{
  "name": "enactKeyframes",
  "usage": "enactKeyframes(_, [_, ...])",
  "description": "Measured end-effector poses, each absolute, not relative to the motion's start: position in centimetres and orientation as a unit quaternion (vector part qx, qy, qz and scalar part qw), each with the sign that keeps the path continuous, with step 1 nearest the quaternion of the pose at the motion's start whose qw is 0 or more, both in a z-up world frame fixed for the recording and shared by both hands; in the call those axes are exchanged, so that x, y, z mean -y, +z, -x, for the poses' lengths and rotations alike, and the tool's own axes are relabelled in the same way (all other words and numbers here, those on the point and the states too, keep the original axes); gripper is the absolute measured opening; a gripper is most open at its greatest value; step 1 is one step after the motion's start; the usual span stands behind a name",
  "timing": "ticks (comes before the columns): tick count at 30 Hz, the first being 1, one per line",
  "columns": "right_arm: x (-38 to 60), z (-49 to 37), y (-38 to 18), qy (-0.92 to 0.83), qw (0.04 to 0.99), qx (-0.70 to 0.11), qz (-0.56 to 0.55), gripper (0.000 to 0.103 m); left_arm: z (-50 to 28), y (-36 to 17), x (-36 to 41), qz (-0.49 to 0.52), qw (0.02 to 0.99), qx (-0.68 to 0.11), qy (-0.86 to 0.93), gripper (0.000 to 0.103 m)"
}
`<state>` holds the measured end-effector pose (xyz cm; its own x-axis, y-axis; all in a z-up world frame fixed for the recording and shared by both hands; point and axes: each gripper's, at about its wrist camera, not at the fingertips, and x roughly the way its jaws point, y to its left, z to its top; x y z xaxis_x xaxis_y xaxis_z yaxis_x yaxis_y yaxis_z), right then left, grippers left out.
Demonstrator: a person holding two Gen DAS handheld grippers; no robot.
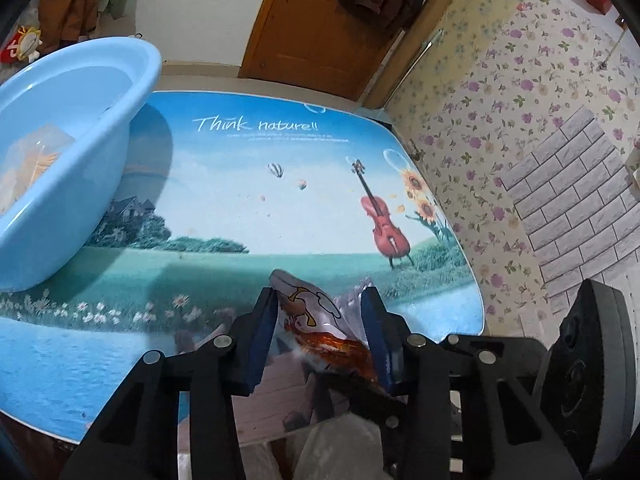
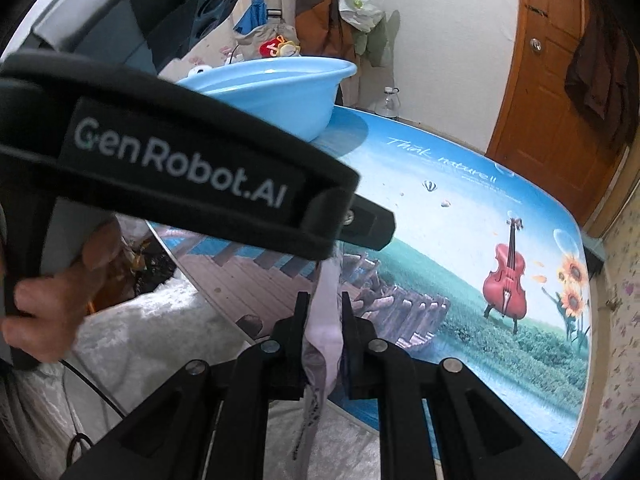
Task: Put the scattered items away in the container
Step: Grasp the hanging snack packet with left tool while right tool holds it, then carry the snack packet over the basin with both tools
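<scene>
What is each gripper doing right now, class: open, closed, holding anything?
Left gripper: closed on a snack packet.
Right gripper: closed on a pale, thin wrapper.

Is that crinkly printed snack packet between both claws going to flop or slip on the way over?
The crinkly printed snack packet looks floppy: it sags between the left claw and right claw. The glossy film may slip. It is probably light.
</scene>
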<state>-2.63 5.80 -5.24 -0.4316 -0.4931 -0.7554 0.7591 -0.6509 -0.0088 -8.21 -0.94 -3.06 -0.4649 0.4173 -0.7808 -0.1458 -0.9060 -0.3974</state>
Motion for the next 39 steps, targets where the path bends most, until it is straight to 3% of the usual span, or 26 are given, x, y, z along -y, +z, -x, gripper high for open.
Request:
enactKeyframes(5, [-4.9,2.1,-5.1,-0.83,0.374,-0.201,-0.362,0.013,8.1,-3.6,2.3,0.509,0.167,0.18,0.825,0.042])
enactKeyframes(22, [-4.0,1.7,-4.4,-0.841,0.351,-0.237,-0.337,0.013,7.5,-3.6,2.5,0.512,0.165,0.198,0.819,0.037])
enactKeyframes(39, [-0.7,1.3,-0.5,-0.85,0.347,-0.266,-0.294,0.013,6.1,0.2,5.1,0.473,0.164,0.2,0.842,0.036])
